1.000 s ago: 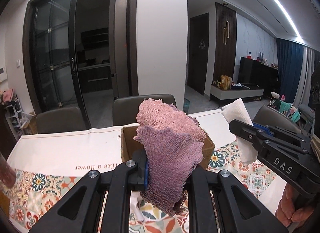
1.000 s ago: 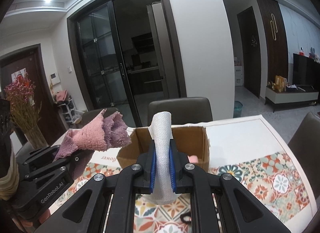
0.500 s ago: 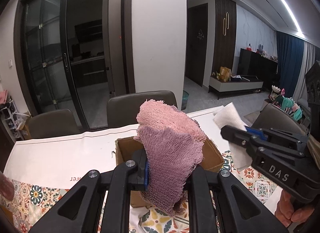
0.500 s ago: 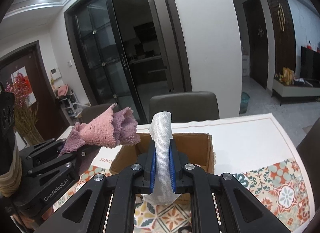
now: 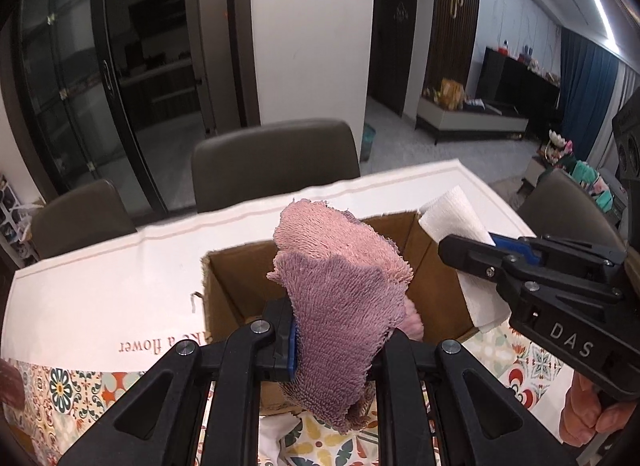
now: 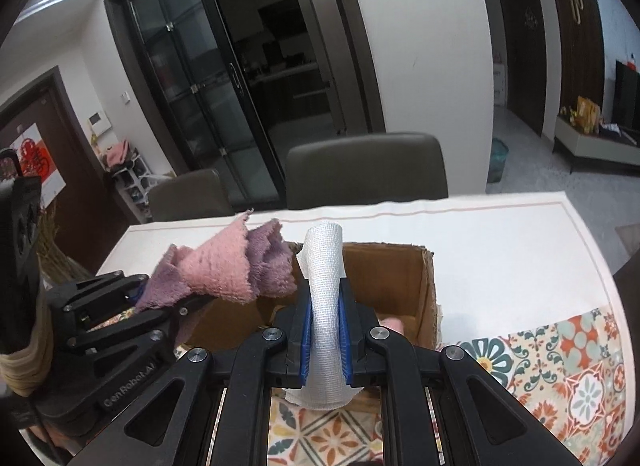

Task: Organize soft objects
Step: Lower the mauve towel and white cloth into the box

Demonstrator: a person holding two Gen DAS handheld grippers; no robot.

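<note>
Counter (image 5: 100,298) is covered in a white cloth with patterned tile print, grey chairs (image 5: 276,161) behind it, dark glass doors (image 6: 224,105) past those. Left claw (image 5: 334,340) is clamped on a pink towel (image 5: 340,286), right claw (image 6: 325,340) pinched tight on a white cloth (image 6: 326,306), both held over the box (image 6: 404,278). Only the right view shows something pink (image 6: 392,324) lying inside the box; only the left view catches a hand (image 5: 592,418).

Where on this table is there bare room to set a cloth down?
Free: the white tablecloth band beyond and right of the cardboard box, and the white stretch left of the box. Crowded: over the box, where the pink towel and white cloth hang clamped.
</note>
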